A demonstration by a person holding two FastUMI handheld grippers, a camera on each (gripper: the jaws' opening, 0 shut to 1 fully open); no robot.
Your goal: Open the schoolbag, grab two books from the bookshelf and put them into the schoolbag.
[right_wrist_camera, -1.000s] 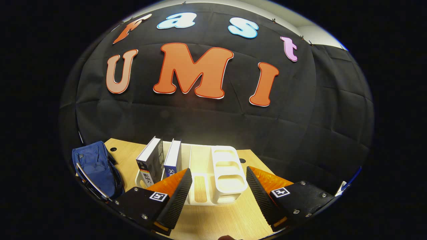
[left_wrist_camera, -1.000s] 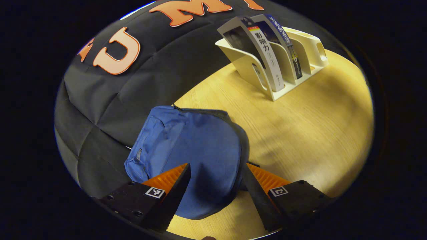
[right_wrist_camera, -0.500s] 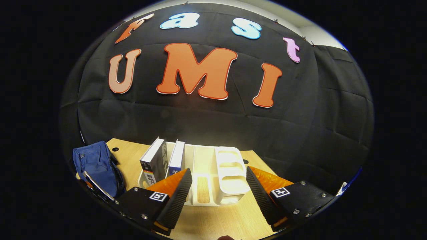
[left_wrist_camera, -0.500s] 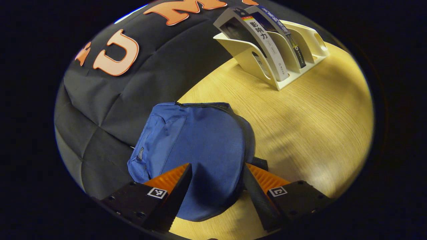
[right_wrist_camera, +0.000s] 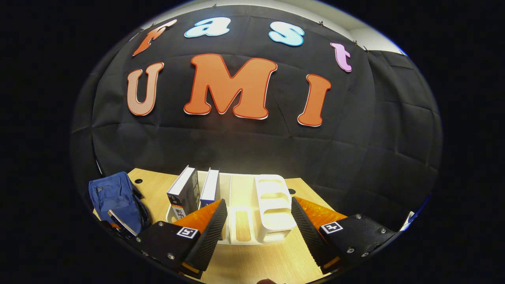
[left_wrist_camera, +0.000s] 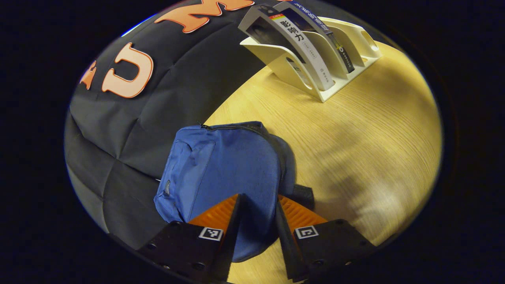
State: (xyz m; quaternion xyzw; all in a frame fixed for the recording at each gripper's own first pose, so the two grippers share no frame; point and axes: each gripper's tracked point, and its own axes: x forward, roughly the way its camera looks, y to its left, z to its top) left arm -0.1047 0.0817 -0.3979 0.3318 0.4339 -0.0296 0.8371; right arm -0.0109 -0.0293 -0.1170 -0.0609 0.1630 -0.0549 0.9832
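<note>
Tabletop (left_wrist_camera: 355, 150): pale wood, carrying every item below.

Schoolbag (left_wrist_camera: 229, 165): blue, lying flat at the tabletop's left end against the booth wall. Its zip line along the top edge looks closed, so you have not yet opened it.

Bookshelf (right_wrist_camera: 268, 205): white slotted rack at the middle of the tabletop, well apart from the schoolbag.

Two books (right_wrist_camera: 183, 193): both standing in the rack's left slots, leaning slightly, untouched.

Left tool (left_wrist_camera: 256, 221): directly over the schoolbag's near end. A second ago your jaws stood wide; now they are drawn in to a narrow gap with blue fabric between them. That suggests you are pinching the bag to hold or lift it, the first move toward opening it. Whether both fingers actually press the cloth cannot be told.

Right tool (right_wrist_camera: 256, 221): jaws wide, holding nothing, hovering before the bookshelf, much as it was a second ago.

Hard to make out: the zip pull is not identifiable, and the schoolbag's near end is covered by your left tool. In the right gripper view, the bag's lower part is cut off at the edge.
</note>
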